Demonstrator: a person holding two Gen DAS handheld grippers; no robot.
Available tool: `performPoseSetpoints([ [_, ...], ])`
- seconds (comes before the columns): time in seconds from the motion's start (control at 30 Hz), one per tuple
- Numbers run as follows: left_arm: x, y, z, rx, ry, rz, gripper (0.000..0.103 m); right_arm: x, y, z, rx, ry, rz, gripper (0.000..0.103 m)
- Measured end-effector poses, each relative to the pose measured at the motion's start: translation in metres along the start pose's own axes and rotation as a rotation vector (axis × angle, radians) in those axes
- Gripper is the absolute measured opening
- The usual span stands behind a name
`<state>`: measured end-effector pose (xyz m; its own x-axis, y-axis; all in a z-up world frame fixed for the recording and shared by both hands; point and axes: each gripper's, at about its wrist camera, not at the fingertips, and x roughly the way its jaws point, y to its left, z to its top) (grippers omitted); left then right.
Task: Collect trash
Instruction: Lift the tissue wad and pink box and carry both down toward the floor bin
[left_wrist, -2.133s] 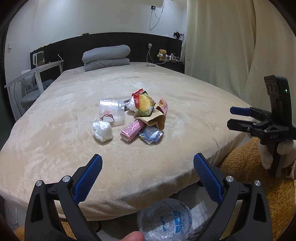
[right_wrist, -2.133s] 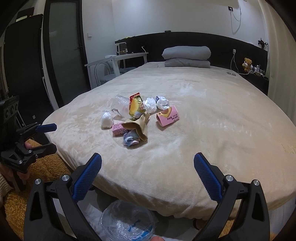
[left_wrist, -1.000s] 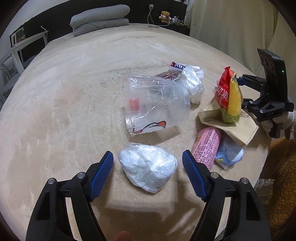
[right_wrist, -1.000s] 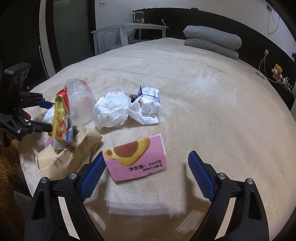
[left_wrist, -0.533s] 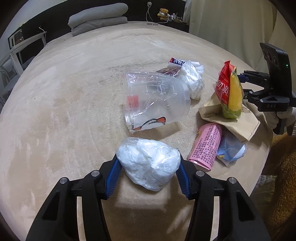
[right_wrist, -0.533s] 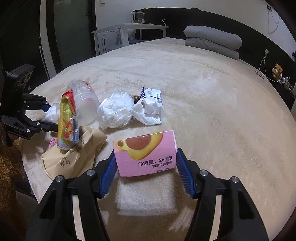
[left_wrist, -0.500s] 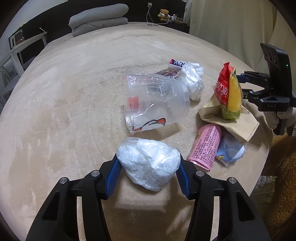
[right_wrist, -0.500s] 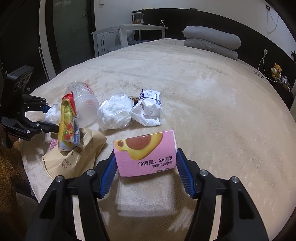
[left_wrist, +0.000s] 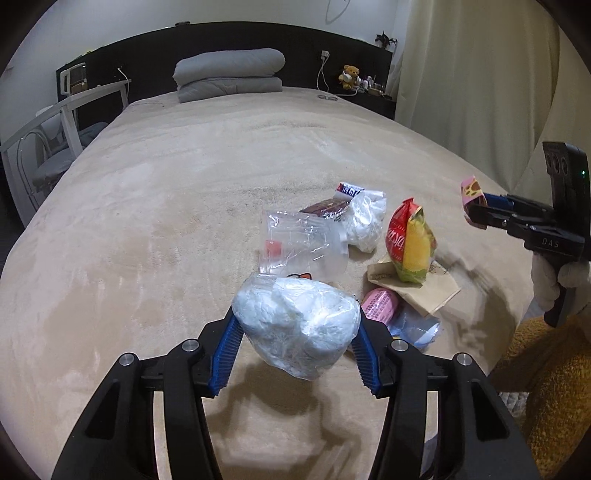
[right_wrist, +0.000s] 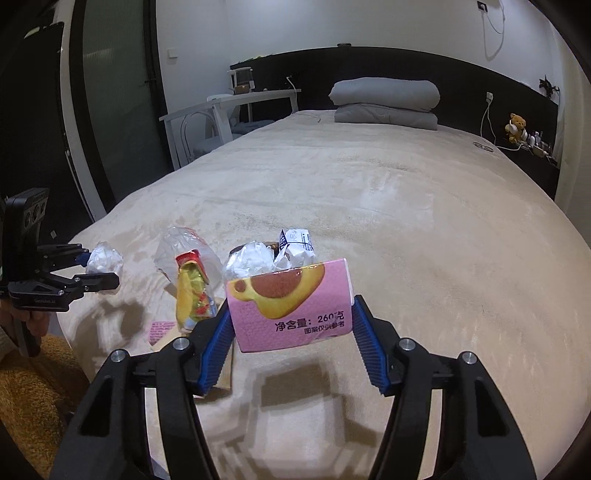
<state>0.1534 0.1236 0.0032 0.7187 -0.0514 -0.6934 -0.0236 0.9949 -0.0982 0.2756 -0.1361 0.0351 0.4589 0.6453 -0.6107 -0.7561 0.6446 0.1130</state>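
Observation:
My left gripper (left_wrist: 293, 349) is shut on a white crumpled plastic wad (left_wrist: 299, 326) and holds it above the bed; it also shows in the right wrist view (right_wrist: 103, 258). My right gripper (right_wrist: 291, 339) is shut on a pink carton (right_wrist: 291, 304), lifted off the bed; the carton also shows in the left wrist view (left_wrist: 471, 190). On the beige bed (left_wrist: 147, 221) lie a clear plastic cup (left_wrist: 299, 243), a red-yellow snack bag (left_wrist: 410, 242), a brown paper bag (left_wrist: 424, 284), a pink wrapper (left_wrist: 378, 304), a white crumpled bag (left_wrist: 365, 218) and a blue wrapper (left_wrist: 417, 328).
Grey folded bedding (left_wrist: 229, 74) lies at the headboard. A white desk and chair (left_wrist: 48, 133) stand left of the bed. A curtain (left_wrist: 472, 92) hangs on the right. An orange-brown rug (left_wrist: 546, 387) lies by the bed's near edge.
Both grippers have risen and drawn back from the bed, the left carrying the white wad and the right carrying the pink carton. The rest of the trash has stayed in place.

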Motion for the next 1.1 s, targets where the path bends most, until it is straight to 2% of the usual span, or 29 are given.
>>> performPoseSetpoints([
  [0.17, -0.023, -0.013, -0.009, -0.027, -0.063, -0.010, 0.053, -0.030, 0.005, -0.014, 0.047, -0.039, -0.015, 0.061],
  [0.3, -0.040, -0.028, -0.025, -0.061, -0.104, -0.045, 0.053, -0.057, 0.012, -0.028, 0.089, -0.079, -0.005, 0.061],
  [0.6, -0.063, -0.061, -0.063, -0.080, -0.144, -0.084, 0.053, -0.101, 0.040, -0.064, 0.141, -0.125, 0.020, 0.061],
  [0.83, -0.080, -0.077, -0.085, -0.108, -0.169, -0.110, 0.053, -0.127, 0.058, -0.092, 0.157, -0.134, 0.030, 0.062],
  [1.1, -0.097, -0.092, -0.108, -0.153, -0.191, -0.136, 0.053, -0.138, 0.079, -0.113, 0.141, -0.099, 0.027, 0.062],
])
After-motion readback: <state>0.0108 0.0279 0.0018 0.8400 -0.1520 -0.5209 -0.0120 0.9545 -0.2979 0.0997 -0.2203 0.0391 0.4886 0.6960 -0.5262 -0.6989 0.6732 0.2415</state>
